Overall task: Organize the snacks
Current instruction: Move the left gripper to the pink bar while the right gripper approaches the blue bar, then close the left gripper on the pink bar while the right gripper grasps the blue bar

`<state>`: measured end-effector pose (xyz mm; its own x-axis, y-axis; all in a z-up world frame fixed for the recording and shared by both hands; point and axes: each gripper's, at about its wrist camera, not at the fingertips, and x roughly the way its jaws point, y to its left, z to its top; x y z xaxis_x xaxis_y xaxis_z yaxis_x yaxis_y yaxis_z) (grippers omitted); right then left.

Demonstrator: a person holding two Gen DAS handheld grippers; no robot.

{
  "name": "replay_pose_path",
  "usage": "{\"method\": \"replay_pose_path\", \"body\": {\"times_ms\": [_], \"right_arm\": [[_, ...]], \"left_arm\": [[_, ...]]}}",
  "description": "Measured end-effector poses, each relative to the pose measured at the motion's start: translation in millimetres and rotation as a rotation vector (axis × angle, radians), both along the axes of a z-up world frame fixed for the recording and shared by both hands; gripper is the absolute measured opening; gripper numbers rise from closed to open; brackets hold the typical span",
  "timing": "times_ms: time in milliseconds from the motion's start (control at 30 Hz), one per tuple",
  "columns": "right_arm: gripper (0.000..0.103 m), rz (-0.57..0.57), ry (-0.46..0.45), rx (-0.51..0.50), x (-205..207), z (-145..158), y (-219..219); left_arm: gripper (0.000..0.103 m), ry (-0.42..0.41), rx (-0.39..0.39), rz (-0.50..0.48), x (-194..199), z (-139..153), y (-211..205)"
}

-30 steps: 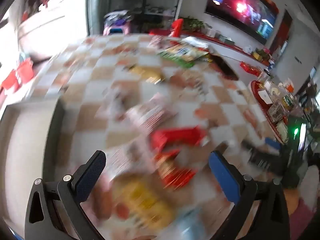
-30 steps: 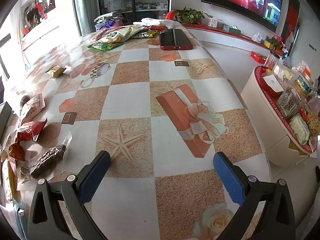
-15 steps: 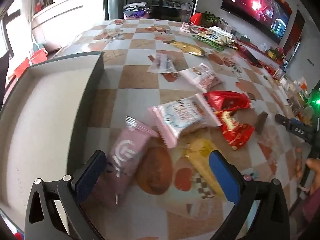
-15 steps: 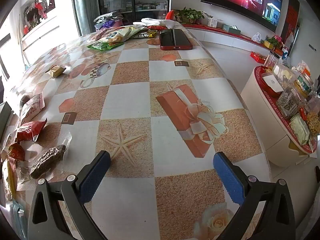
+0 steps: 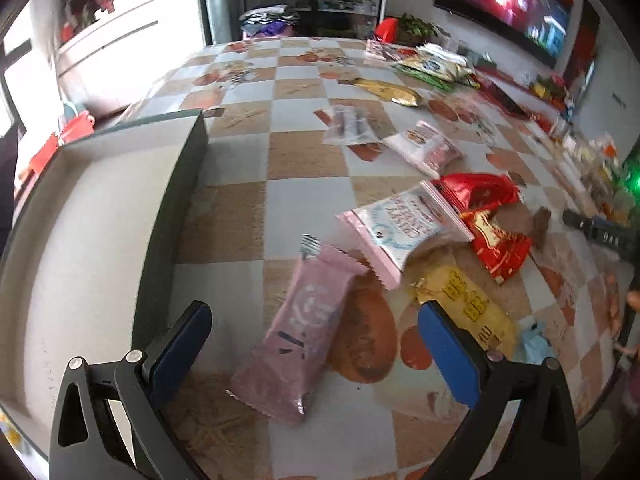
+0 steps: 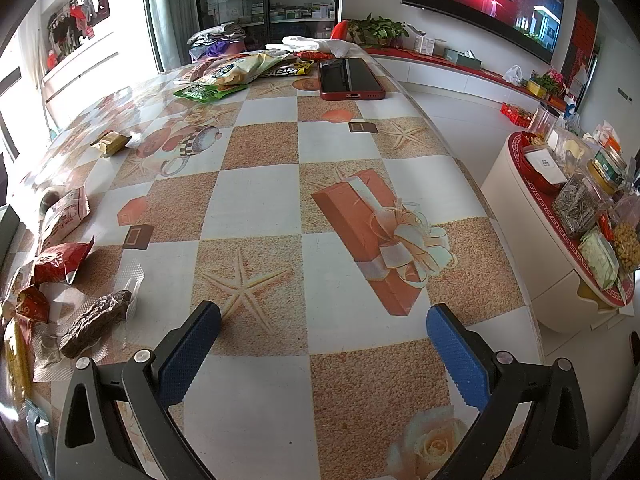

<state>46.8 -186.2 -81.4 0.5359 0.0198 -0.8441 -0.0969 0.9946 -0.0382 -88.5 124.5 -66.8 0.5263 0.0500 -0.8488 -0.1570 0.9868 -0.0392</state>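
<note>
My left gripper [image 5: 316, 344] is open and hangs low over a pink snack bar [image 5: 300, 332] that lies between its fingers on the checked tablecloth. Beyond it lie a white-and-pink packet [image 5: 400, 228], red packets [image 5: 488, 220] and a yellow packet [image 5: 468, 308]. A grey box [image 5: 80, 232] with a dark wall stands at the left. My right gripper [image 6: 320, 344] is open over bare cloth, nothing between its fingers. A brown snack in clear wrap [image 6: 94, 324] and red packets [image 6: 60, 260] lie to its left.
More packets [image 5: 428, 148] lie farther up the table, and a heap of bags [image 6: 236, 70] and a red phone [image 6: 348, 80] sit at the far end. The table edge drops off at the right, with a round red-rimmed stand [image 6: 560, 216] of jars beyond.
The left gripper swung left and then pushed forward and down toward the pink bar, which now sits larger between its fingers. The right gripper has stayed still.
</note>
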Motion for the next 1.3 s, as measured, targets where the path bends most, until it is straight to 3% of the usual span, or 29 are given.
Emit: {"method": "replay_pose_path", "body": {"times_ms": [67, 133, 167, 233, 300, 500, 633, 967, 1100, 1200, 1267, 1300], "right_arm": [[0.103, 0.007, 0.03, -0.006, 1, 1, 1], [0.103, -0.016, 0.127, -0.002, -5, 3, 2], [0.103, -0.008, 0.163, 0.046, -10, 8, 4], [0.103, 0.062, 0.228, 0.233, -31, 22, 17], [0.103, 0.136, 0.272, 0.314, -54, 32, 37], [0.103, 0.363, 0.328, 0.2, -118, 30, 128], [0.103, 0.412, 0.283, -0.047, -133, 11, 160], [0.103, 0.361, 0.218, -0.015, -139, 7, 155], [0.103, 0.358, 0.238, -0.016, -136, 10, 156], [0.103, 0.38, 0.258, -0.019, -136, 9, 159], [0.093, 0.417, 0.244, -0.022, -143, 12, 163], [0.081, 0.428, 0.238, -0.021, -146, 15, 164]], "left_arm": [[0.103, 0.022, 0.012, -0.01, -2, 2, -6], [0.103, 0.018, 0.023, -0.034, -7, 4, -10], [0.103, 0.024, 0.034, -0.038, -8, 4, -12], [0.103, 0.051, 0.059, -0.039, -8, 0, -12], [0.103, 0.078, 0.047, -0.033, -8, -4, -6], [0.103, 0.076, 0.019, -0.047, -10, -5, 0], [0.103, 0.052, 0.026, -0.052, -11, -6, -3], [0.103, 0.004, 0.045, -0.035, -16, -5, -2], [0.102, 0.074, 0.025, -0.032, -12, -4, -1], [0.091, 0.089, 0.021, -0.069, -15, 0, -6], [0.079, 0.087, 0.017, -0.085, -19, 3, -9], [0.067, 0.084, 0.016, -0.09, -21, 5, -10]]}}
